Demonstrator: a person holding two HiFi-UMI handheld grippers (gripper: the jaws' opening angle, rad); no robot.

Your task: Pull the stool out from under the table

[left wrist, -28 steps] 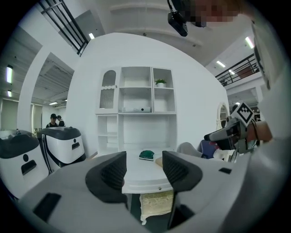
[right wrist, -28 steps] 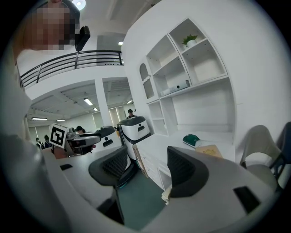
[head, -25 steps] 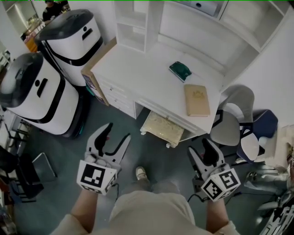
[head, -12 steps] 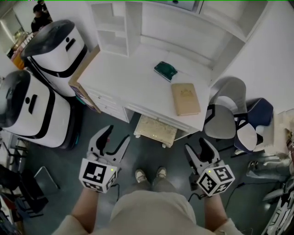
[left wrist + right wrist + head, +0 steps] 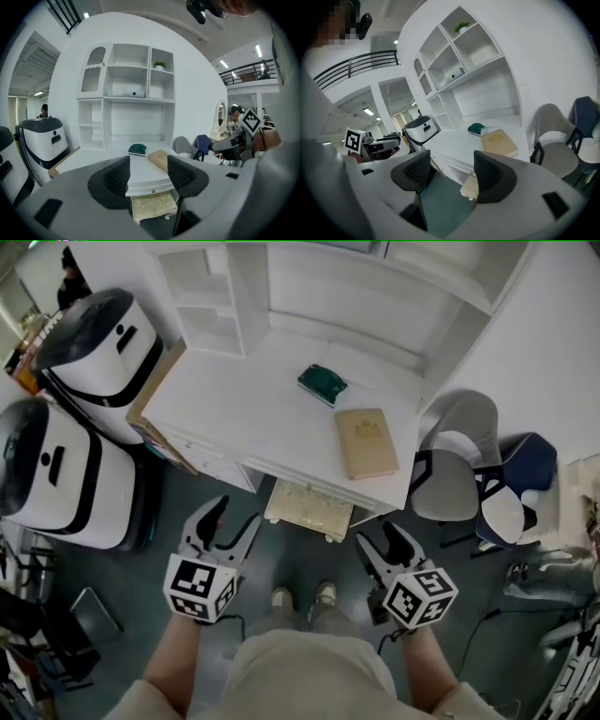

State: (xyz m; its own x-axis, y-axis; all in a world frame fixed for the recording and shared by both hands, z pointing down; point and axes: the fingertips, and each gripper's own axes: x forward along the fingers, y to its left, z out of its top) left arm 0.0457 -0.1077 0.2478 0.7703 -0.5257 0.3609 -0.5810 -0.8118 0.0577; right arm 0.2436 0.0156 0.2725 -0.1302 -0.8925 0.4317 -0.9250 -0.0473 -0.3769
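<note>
Under the white table (image 5: 234, 418) the stool (image 5: 307, 507) sat tucked in. The left gripper (image 5: 232, 524) and right gripper (image 5: 377, 542) hovered before it, jaws apart and empty. A grey chair (image 5: 448, 486) stood just beside the table's right end; a book (image 5: 367, 442) lay on the tabletop. Both gripper views, unlike the head view, showed a plant (image 5: 159, 64) on the top shelf.

Stool (image 5: 307, 509): rear part hidden under the table (image 5: 234, 423); only the front part shows.
Green thing (image 5: 322, 383) on the table: too small to tell what it is.
Book (image 5: 367, 442): cover print too small to read.
Person (image 5: 70, 273), top left: mostly cut off by the picture's edge.
White machine (image 5: 66, 484): left side cut off by the edge.
</note>
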